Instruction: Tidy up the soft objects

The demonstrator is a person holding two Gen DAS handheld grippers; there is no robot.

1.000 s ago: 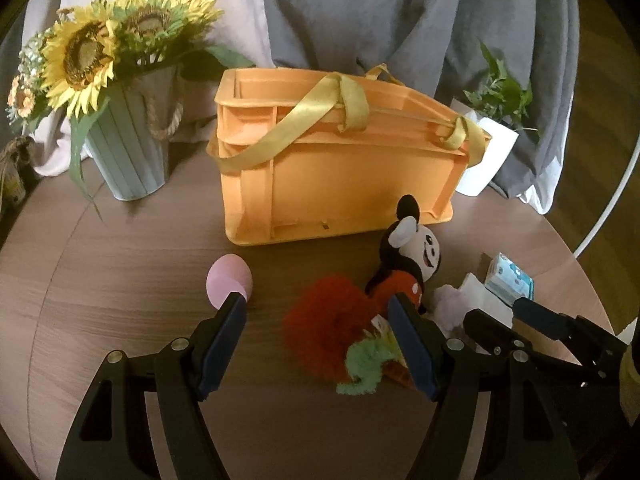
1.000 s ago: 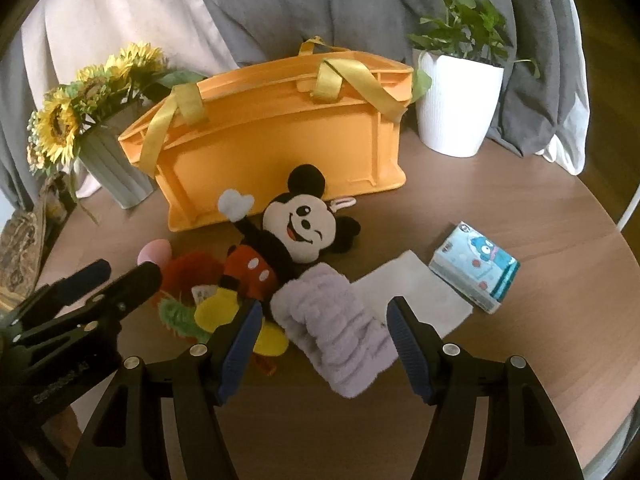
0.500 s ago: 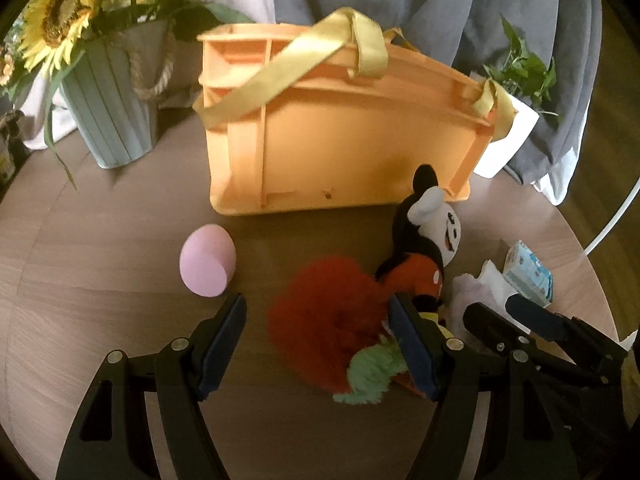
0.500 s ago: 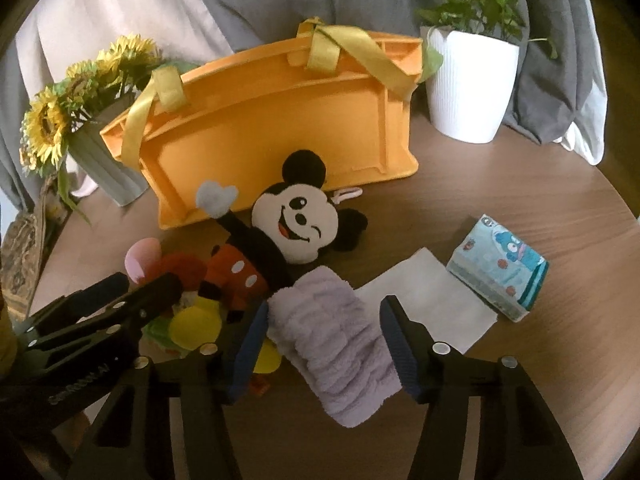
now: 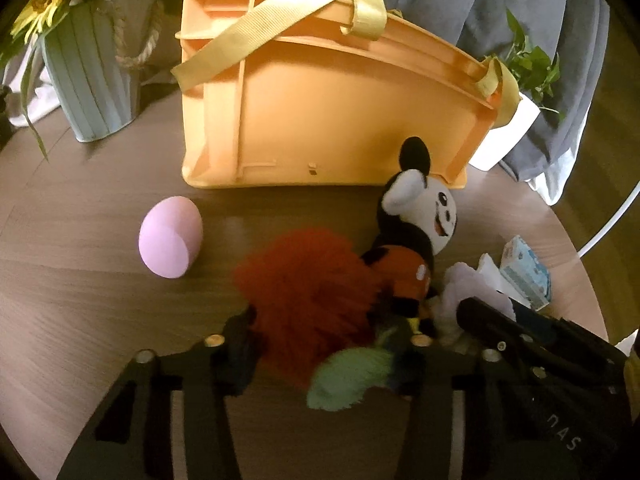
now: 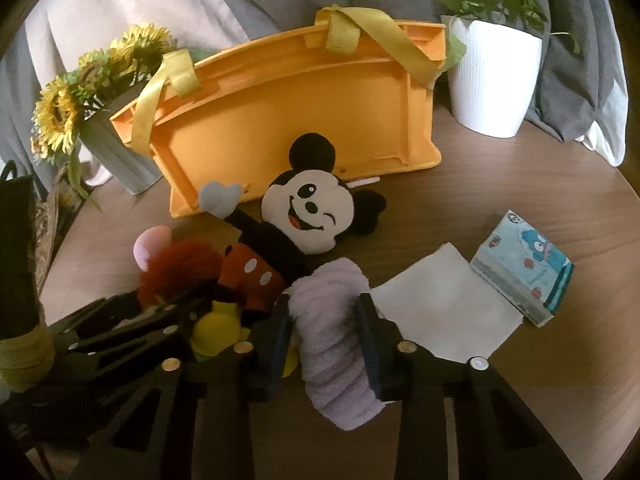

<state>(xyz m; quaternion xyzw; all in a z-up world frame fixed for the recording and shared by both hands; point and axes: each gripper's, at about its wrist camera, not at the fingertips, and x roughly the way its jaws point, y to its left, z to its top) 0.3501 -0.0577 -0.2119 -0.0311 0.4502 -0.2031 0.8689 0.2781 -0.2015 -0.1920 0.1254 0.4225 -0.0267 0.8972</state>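
Observation:
An orange basket [image 5: 340, 112] [image 6: 304, 120] with yellow straps stands at the back of the round wooden table. In front lie a Mickey plush [image 6: 296, 224] [image 5: 416, 232], a red fluffy toy with a green tail [image 5: 312, 292], a pink egg-shaped sponge [image 5: 170, 236] and a lilac fuzzy band [image 6: 332, 336]. My left gripper [image 5: 324, 340] is open, its fingers either side of the red fluffy toy. My right gripper [image 6: 324, 328] has its fingers closed in against both sides of the lilac band on the table.
A sunflower vase [image 5: 96, 80] stands back left and a white plant pot [image 6: 492, 80] back right. A white cloth [image 6: 444, 304] and a blue tissue pack [image 6: 524, 268] lie right of the band. Grey and white drapes hang behind.
Both grippers moved forward and down. The left now straddles the red fluffy toy. The right narrowed from wide open onto the lilac band.

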